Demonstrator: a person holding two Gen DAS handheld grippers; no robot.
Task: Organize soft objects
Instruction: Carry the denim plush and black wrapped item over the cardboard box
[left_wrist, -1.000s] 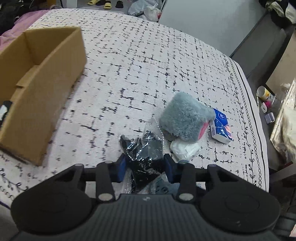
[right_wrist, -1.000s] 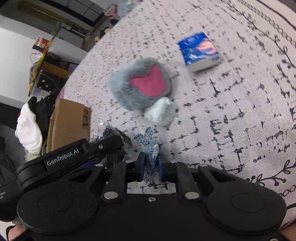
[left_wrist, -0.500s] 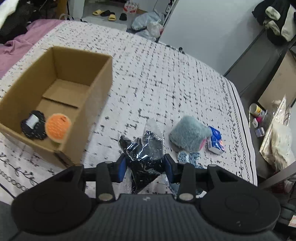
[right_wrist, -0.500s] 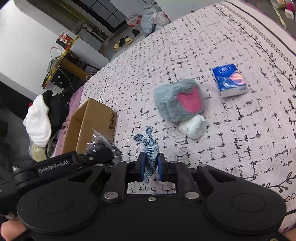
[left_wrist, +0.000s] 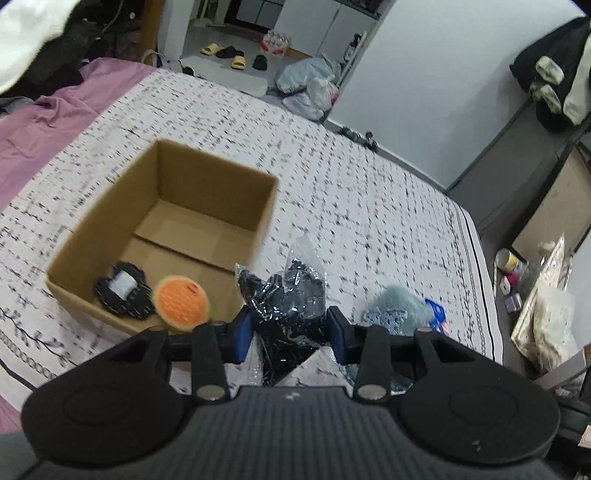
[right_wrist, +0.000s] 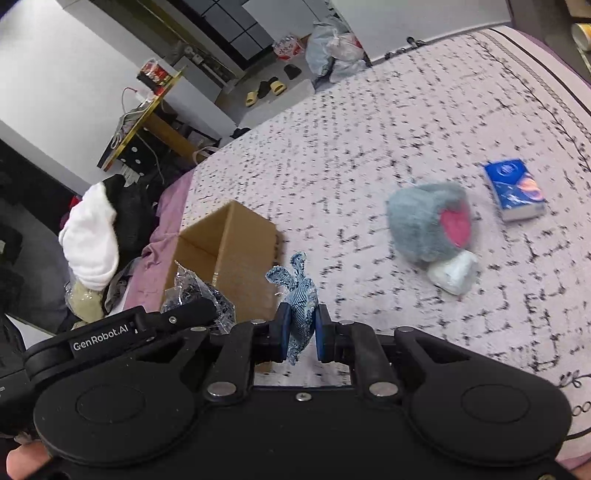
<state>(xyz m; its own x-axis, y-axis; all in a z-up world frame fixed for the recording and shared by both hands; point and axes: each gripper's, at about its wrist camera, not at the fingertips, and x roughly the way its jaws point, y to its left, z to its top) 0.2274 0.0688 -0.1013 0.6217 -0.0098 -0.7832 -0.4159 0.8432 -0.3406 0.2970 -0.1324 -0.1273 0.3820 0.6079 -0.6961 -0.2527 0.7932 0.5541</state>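
Note:
My left gripper is shut on a clear plastic bag of black fabric and holds it above the bed, just right of an open cardboard box. The box holds a black patch and an orange round plush. My right gripper is shut on a small blue denim piece, held in the air. The box and the bagged fabric lie to its left. A grey-and-pink fluffy plush, a small white soft bundle and a blue tissue pack lie on the bed.
The bed has a white cover with black dashes and a purple sheet at its left. Clothes hang at the left. Slippers and bags lie on the floor beyond the bed. Bottles and bags stand at the right.
Both grippers have risen and moved left toward the box with their loads. The box's inside has come into the left wrist view. The plush and tissue pack now lie farther away.

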